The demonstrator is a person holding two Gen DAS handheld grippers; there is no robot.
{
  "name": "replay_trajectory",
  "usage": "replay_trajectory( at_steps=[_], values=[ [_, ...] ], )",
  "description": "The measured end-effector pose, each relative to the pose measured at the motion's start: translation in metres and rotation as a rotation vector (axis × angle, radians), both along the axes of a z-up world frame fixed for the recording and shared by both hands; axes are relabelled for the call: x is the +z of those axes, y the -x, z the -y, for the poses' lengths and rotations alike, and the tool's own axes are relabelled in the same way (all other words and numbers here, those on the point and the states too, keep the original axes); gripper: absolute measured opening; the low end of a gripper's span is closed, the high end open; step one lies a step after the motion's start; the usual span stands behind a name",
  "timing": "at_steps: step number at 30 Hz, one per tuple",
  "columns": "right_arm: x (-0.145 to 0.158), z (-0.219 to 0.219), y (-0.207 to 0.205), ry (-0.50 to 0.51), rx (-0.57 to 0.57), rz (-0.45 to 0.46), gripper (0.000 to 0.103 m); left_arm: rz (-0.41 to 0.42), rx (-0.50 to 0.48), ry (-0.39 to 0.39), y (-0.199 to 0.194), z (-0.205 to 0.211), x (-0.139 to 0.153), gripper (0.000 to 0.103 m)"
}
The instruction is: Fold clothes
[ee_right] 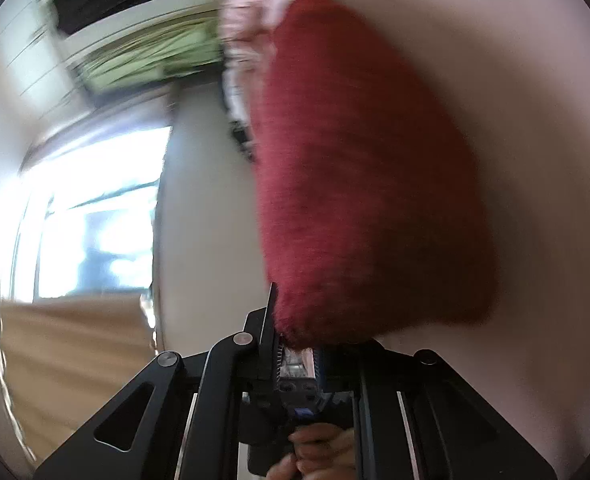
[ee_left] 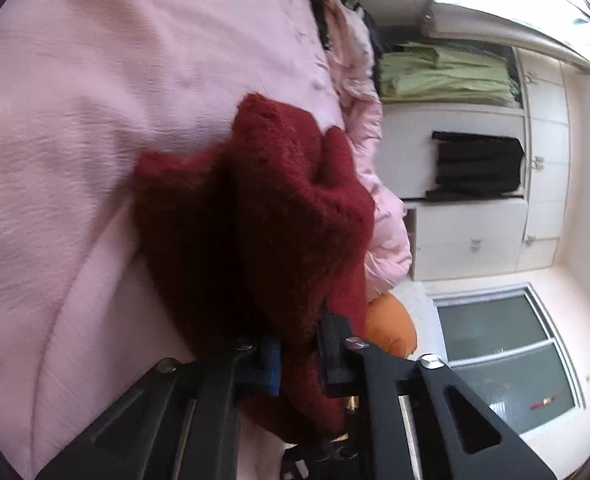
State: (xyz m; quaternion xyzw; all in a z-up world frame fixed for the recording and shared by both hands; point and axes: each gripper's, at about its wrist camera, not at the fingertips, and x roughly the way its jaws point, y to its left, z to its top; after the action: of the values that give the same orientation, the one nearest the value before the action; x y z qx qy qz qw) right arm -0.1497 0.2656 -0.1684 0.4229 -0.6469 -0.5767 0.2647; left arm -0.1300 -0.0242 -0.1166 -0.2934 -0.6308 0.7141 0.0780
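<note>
Pink bed (ee_left: 95,120); claws (ee_left: 299,356) (ee_right: 295,352) clamping red sweater (ee_left: 275,200)

No text, label, brand, number or sign can be read in either wrist view. The right wrist view is smeared by motion blur, and a small blue patch low on the gripper body there is too blurred to tell whether it carries any writing.
</note>
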Motion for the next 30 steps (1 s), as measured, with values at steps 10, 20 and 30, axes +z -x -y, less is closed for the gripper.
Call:
replay_trajectory(
  at_steps=[10, 20, 30],
  values=[
    [-0.003, -0.029, -0.02, 0.032, -0.172, 0.038, 0.047, 0.019, 0.026, 0.011, 0.003, -0.001, 0.002, 0.032],
    [-0.01, -0.034, -0.023, 0.026, -0.192, 0.058, 0.021, -0.018, 0.058, 0.086, -0.002, 0.004, 0.009, 0.015],
    [-0.013, -0.039, -0.033, 0.185, -0.28, 0.072, 0.065, 0.021, 0.098, 0.005, 0.001, 0.013, 0.0, 0.039]
  ],
)
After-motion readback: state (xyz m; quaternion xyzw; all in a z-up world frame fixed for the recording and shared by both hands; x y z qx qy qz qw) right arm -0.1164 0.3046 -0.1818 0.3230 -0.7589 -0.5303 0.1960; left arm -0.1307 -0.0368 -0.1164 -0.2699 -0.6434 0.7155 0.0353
